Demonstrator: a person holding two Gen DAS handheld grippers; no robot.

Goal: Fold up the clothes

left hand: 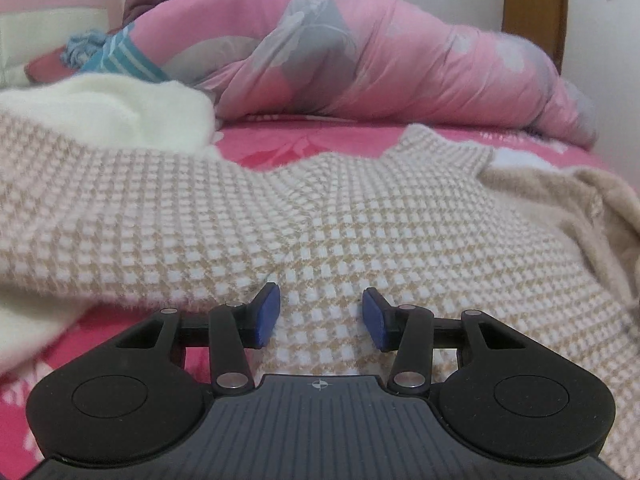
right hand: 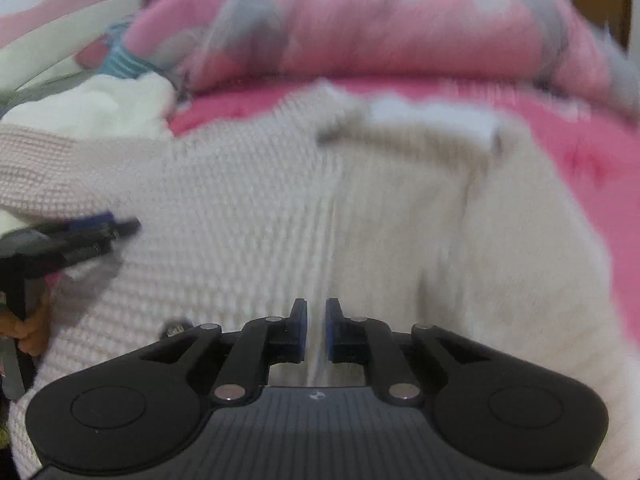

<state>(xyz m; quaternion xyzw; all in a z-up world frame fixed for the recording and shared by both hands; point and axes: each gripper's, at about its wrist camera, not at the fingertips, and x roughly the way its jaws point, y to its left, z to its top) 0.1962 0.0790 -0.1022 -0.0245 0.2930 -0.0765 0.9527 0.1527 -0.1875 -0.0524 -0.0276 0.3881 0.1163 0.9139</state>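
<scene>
Left gripper (left hand: 320, 314): nearest the left wrist camera, released, its blue pads (left hand: 267, 314) standing apart just above the knit with nothing between them.
Checked sweater (left hand: 304, 216): beige-and-white knit spread flat on the bed, reaching from the near edge to a wavy far hem.
Right gripper (right hand: 316, 330): jaws nearly together with a narrow slit left; a ridge of the sweater's fabric seems to run up into that slit, but the right wrist view is blurred, so a grip cannot be told.
Hand (right hand: 28, 332): at the left edge of the right wrist view, holding the other gripper's handle over the sweater.
White fleece garment (left hand: 108, 108): bunched at the sweater's far left.
Beige fluffy garment (left hand: 560, 208): lying against the sweater's right side.
Bed sheet (left hand: 304, 146): pink, floral, showing beyond the hem.
Pink duvet (left hand: 360, 56): heaped along the far side of the bed.
</scene>
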